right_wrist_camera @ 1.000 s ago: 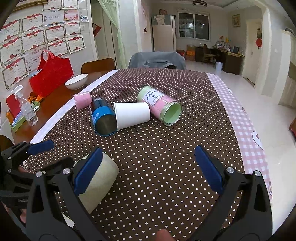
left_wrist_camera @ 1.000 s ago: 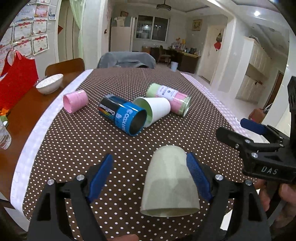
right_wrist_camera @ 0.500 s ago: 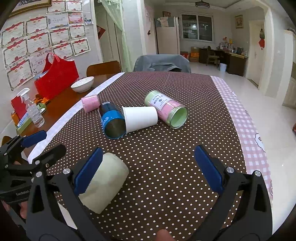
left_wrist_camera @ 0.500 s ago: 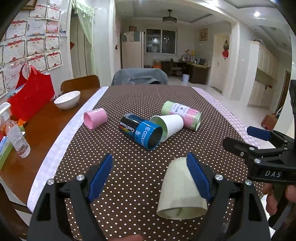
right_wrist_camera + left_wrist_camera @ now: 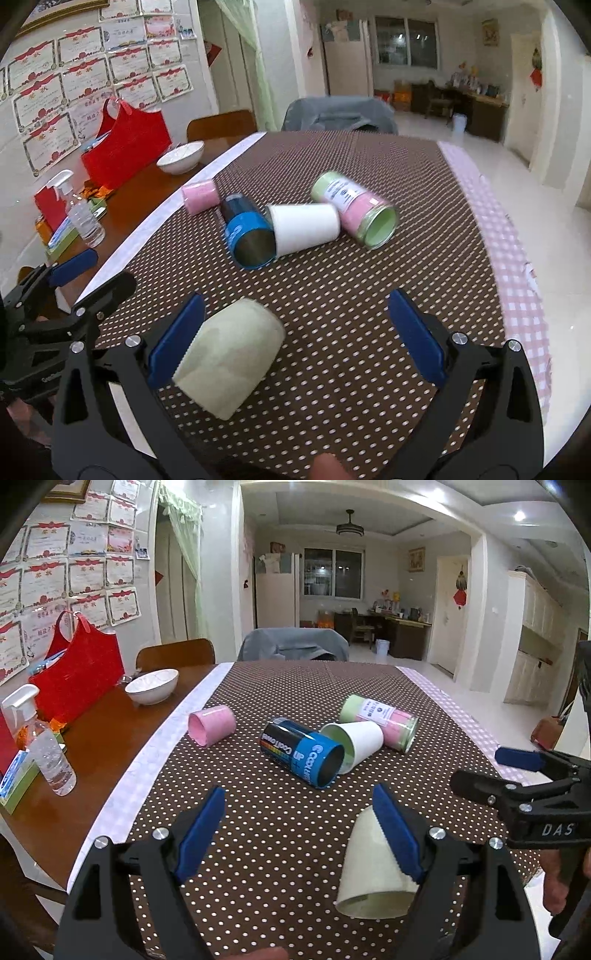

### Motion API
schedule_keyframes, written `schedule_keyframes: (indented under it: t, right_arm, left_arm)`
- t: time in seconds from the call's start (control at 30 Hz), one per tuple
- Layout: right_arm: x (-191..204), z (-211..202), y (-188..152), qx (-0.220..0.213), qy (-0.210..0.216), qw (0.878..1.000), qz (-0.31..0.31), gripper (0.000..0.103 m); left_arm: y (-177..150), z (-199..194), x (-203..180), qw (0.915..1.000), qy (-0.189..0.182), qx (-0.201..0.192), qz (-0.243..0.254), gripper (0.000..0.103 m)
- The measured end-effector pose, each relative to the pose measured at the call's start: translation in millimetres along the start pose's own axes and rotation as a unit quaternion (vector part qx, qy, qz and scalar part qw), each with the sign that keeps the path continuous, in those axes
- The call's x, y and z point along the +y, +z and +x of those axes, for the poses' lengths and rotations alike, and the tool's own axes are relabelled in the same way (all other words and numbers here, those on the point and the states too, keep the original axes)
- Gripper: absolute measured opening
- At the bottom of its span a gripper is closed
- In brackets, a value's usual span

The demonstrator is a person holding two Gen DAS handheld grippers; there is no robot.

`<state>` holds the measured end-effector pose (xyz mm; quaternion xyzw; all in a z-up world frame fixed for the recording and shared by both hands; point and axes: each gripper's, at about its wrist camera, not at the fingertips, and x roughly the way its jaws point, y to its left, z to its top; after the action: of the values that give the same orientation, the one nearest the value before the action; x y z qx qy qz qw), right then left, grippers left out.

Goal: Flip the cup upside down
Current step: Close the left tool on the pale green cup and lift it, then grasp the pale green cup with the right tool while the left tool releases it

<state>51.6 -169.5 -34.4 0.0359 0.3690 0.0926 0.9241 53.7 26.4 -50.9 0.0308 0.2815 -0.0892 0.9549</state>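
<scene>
A pale green cup [image 5: 373, 871] stands mouth down near the table's front edge, partly behind my left gripper's right finger. My left gripper [image 5: 303, 838] is open and empty, with the cup to its right. In the right wrist view the same cup [image 5: 229, 365] sits next to my left finger. My right gripper [image 5: 295, 339] is open and empty. Further back lie a pink cup [image 5: 210, 723], a blue can-like cup [image 5: 303, 753], a white cup [image 5: 354, 738] and a pink-green tumbler [image 5: 384, 720], all on their sides.
The table has a brown dotted cloth [image 5: 280, 812]. On the bare wood at left stand a white bowl [image 5: 151, 685], a red bag [image 5: 77, 679] and a spray bottle [image 5: 48, 753]. A chair with grey cloth [image 5: 295, 646] stands at the far end.
My left gripper has drawn back and to the left, so the pale green cup moved from between its fingers to beside the right finger. The right gripper pulled back and rose slightly.
</scene>
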Motion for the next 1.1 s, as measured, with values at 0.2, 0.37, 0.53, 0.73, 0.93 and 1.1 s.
schedule_keyframes:
  t: [0.2, 0.37, 0.53, 0.73, 0.93, 1.1]
  right_arm:
    - [10.6, 8.8, 4.9, 0.034, 0.007, 0.999, 0.001, 0.097]
    - [17.2, 18.6, 12.4, 0.072, 0.028, 0.997, 0.015, 0.097]
    - [15.4, 37.8, 18.3, 0.135, 0.062, 0.987, 0.067, 0.097]
    - [17.7, 61.3, 17.6, 0.187, 0.052, 0.976, 0.1, 0.097]
    - [11.1, 83.6, 12.6, 0.23, 0.033, 0.963, 0.139, 0.097]
    - [6.1, 102.6, 10.0, 0.267, 0.04, 0.948, 0.17, 0.095]
  left_arm:
    - [-0.7, -1.4, 11.4, 0.9999, 0.01, -0.004, -0.007, 0.081]
    - [-1.3, -1.4, 21.4, 0.9997, 0.022, -0.009, -0.007, 0.081]
    - [-2.9, -0.1, 32.0, 0.9994, 0.031, -0.013, -0.01, 0.081]
    - [-7.4, 3.5, 41.9, 0.9993, 0.032, -0.008, -0.017, 0.081]
    - [-9.1, 9.9, 44.9, 0.9993, 0.033, 0.0, -0.02, 0.081]
    - [-8.8, 14.0, 49.6, 0.999, 0.031, 0.005, -0.031, 0.081]
